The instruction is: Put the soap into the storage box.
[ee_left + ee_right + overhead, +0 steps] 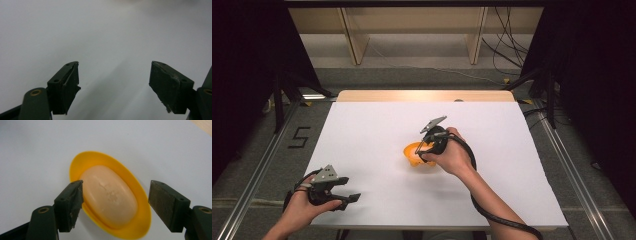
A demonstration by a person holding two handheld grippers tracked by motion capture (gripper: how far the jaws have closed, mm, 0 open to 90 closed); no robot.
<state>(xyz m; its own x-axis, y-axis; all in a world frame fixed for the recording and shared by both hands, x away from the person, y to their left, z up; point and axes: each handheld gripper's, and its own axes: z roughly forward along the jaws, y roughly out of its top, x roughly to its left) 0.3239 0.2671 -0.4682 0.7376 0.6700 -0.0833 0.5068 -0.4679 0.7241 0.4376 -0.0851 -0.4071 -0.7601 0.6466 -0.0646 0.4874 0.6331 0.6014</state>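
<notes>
Over the white table [377, 125], we hold our right gripper [115, 195] above a yellow dish [140, 202] that lies near the table's middle, a pale bar of soap [110, 195] resting inside it. The jaws stand wide apart on either side of the soap, gripping nothing. Our left gripper [343, 196] waits near the table's front left corner, also spread open and empty.

On the white table [377, 125], the right gripper [424, 150] points down at an orange-yellow dish [413, 151] near the middle, and the person's right hand [452, 155] partly covers this dish. The left gripper [349, 200] rests near the front left edge with its jaws apart, well apart from the dish. A black cable [482, 210] runs from the right gripper along the forearm.
</notes>
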